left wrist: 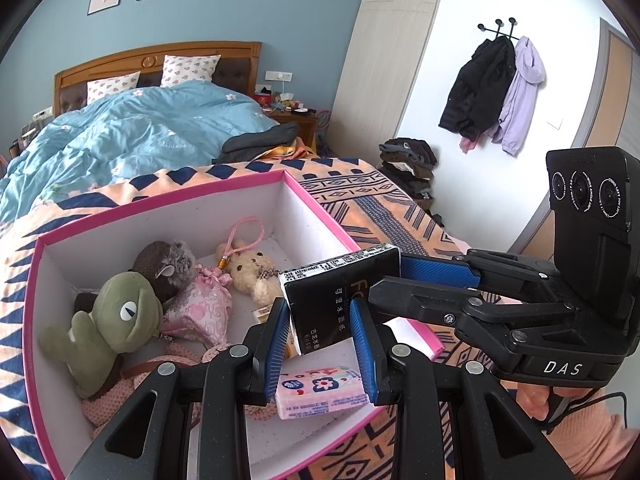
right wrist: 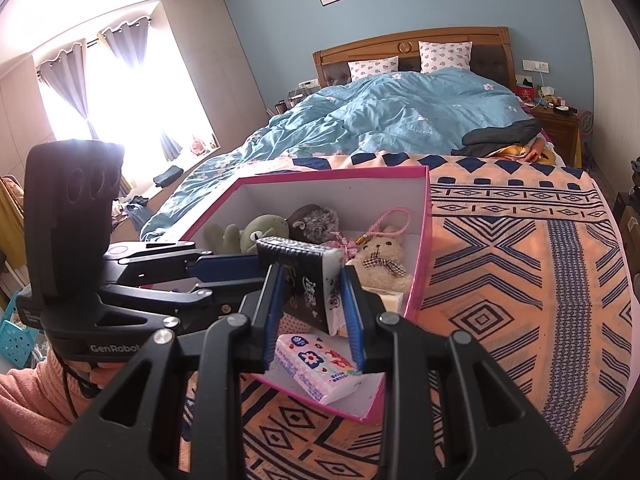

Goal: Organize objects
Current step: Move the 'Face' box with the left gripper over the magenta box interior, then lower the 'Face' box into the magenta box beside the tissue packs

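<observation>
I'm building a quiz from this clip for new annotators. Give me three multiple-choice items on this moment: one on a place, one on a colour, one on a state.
1. Where does the green frog plush lie?
A. in the box
B. on the pillows
C. on the floor

2. What colour is the box rim?
A. yellow
B. pink
C. green

3. How is the black tissue pack held?
A. by neither gripper
B. lying loose in the box
C. by both grippers at once

Answers:
1 A, it sits among the other toys inside.
2 B, pink edges.
3 C, the left gripper and the right gripper each clamp it.
</observation>
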